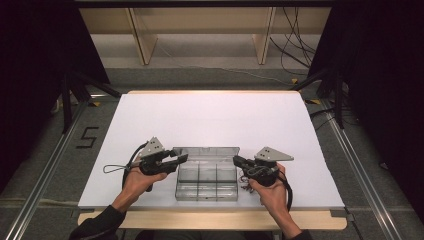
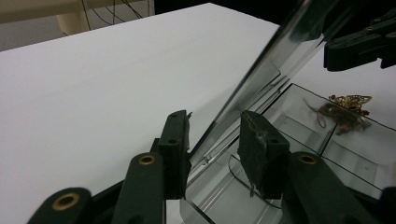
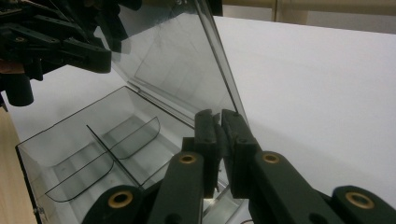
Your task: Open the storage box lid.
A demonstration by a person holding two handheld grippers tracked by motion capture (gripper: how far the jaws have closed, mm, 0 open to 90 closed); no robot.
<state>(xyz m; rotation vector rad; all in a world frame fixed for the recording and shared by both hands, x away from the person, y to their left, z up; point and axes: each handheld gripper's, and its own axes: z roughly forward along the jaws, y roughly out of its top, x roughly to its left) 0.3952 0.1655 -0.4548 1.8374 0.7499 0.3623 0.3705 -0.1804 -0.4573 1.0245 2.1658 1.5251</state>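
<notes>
A clear plastic compartment box (image 1: 206,186) lies near the table's front edge, its lid (image 1: 206,151) raised along the back. My left gripper (image 1: 182,158) is at the lid's left end. It stands open, a jaw on either side of the lid (image 2: 280,56) and a gap around the pane. My right gripper (image 1: 236,160) is at the lid's right end. Its jaws (image 3: 218,122) are shut on the lid's edge (image 3: 173,60). A gold butterfly trinket (image 2: 348,103) with a tangled chain lies at the box's right end. I cannot tell whether it is inside or just beyond the clear wall.
The box rests on a white sheet (image 1: 210,120) covering a wooden table. A thin dark loop (image 2: 239,179) lies in the compartment by my left jaws. Curved dividers (image 3: 112,154) split the box. A shelf frame and cables are on the floor beyond the table.
</notes>
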